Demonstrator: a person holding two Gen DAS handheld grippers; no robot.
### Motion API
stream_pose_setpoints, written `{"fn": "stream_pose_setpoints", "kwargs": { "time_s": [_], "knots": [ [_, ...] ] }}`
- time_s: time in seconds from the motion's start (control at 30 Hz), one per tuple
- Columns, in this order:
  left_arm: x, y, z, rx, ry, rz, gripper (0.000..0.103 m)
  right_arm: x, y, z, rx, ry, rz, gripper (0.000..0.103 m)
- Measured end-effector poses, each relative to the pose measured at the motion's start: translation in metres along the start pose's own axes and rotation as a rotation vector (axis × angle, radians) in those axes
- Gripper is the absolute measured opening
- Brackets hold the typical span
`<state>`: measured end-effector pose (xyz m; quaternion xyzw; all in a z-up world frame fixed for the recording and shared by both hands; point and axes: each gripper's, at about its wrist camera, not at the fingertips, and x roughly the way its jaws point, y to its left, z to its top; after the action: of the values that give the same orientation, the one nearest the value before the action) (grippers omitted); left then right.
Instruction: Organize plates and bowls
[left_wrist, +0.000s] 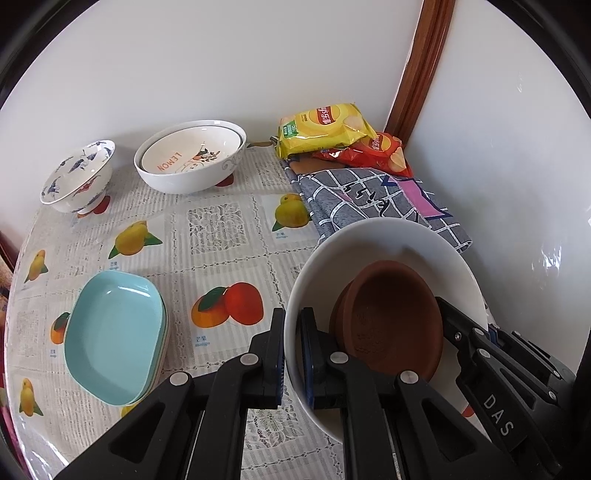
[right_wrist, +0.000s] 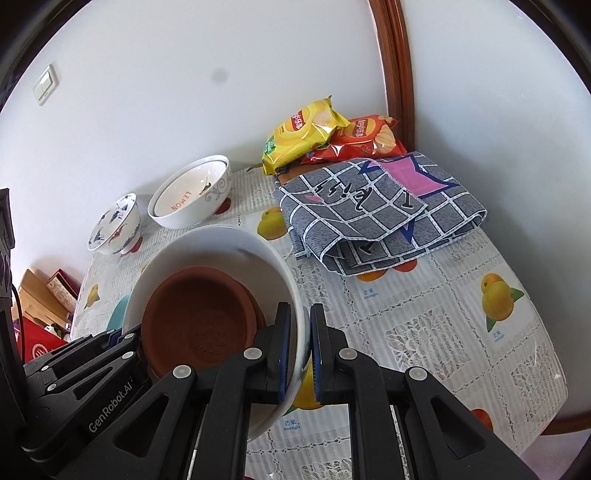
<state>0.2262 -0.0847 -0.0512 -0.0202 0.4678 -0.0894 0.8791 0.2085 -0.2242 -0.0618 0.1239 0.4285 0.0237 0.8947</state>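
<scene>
white bowl (left_wrist: 373, 236): glazed ceramic, judged rigid, fairly heavy, slippery at the rim and breakable if dropped or knocked. it carries loose brown clay saucers (left_wrist: 395, 314), so it is best kept near level; as it stands it is tilted and the saucers lean against its lower wall. the rim is the practical hold, taken at two opposite points.

current hold: the left tongs (left_wrist: 291, 354) are closed on the rim at one side, one finger inside the wall and one outside. the right tongs (right_wrist: 303, 354) are closed on the opposite rim the same way. the bowl appears raised off the counter (left_wrist: 221, 229), near its front right part.

appearance: plain white, wide and deep, smooth. the saucers are matt terracotta, nested, at least two.

surroundings: a stack of light blue rectangular dishes (left_wrist: 114, 336) lies to the left. further back stand a lemon-print bowl nested in a larger white bowl (left_wrist: 192, 158) and a blue-patterned footed bowl (left_wrist: 77, 177). a folded checked cloth (right_wrist: 384, 214) and two crisp bags (right_wrist: 325, 136) lie in the far corner.
</scene>
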Motion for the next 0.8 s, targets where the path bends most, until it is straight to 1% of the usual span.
{"fn": "stream_pose_setpoints", "kwargs": {
  "time_s": [0.8],
  "knots": [
    [-0.013,0.022,0.008,-0.030,-0.028,0.023,0.008,0.000,0.028,0.008,-0.029,-0.014,0.032,0.010]
  ]
}}
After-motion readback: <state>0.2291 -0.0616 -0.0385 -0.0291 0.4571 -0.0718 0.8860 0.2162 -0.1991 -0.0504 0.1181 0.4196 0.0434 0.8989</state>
